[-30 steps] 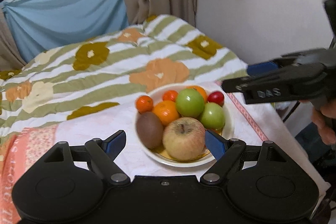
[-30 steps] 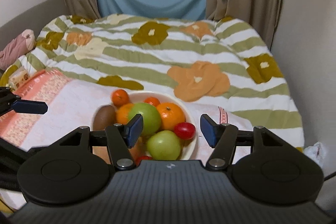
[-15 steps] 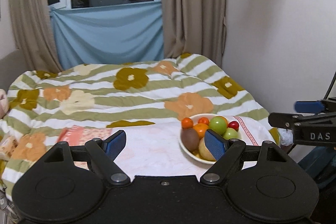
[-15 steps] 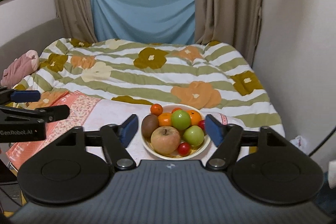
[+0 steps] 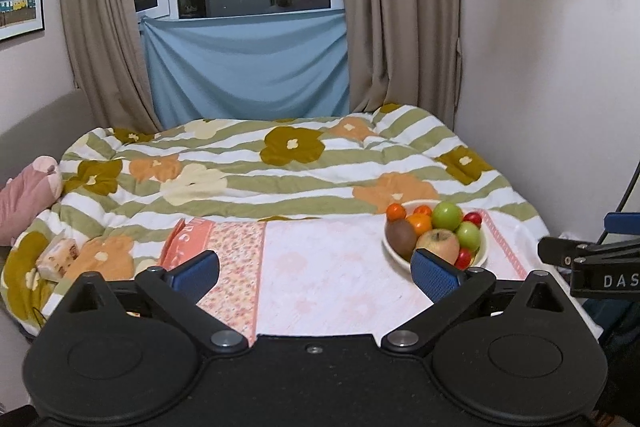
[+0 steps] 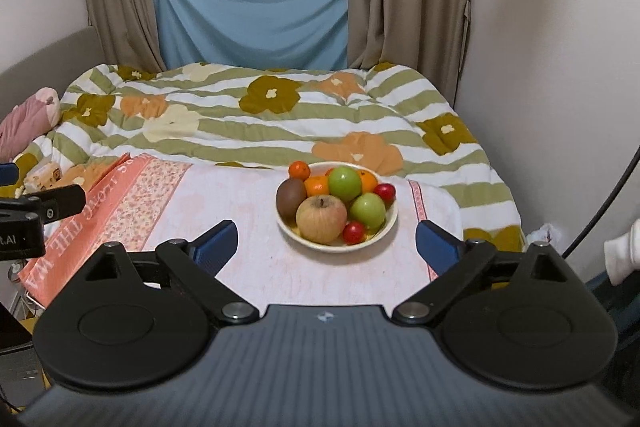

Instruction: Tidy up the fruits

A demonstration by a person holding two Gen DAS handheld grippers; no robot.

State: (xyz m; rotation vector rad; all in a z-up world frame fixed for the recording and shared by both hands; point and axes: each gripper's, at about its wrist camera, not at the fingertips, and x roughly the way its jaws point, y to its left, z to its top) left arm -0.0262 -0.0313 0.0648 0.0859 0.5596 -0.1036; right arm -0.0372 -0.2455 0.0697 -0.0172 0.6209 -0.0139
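A cream bowl (image 6: 390,223) full of fruit sits on a pink cloth (image 6: 256,227) at the bed's near edge. In it are a yellow-red apple (image 6: 321,219), a brown kiwi (image 6: 291,197), two green apples (image 6: 345,183), several oranges and small red fruits. It also shows in the left wrist view (image 5: 482,255). My right gripper (image 6: 326,245) is open and empty, held back from the bowl. My left gripper (image 5: 316,273) is open and empty, to the left of the bowl and back from it.
A flowered green-striped quilt (image 6: 280,115) covers the bed. A pink plush toy (image 6: 24,119) lies at the far left. A wall (image 6: 560,47) stands close on the right. Curtains and a blue cloth hang under the window behind.
Both grippers have pulled back and up from the bowl, which now looks smaller and farther. The right gripper's jaws have widened. No fruit has moved.
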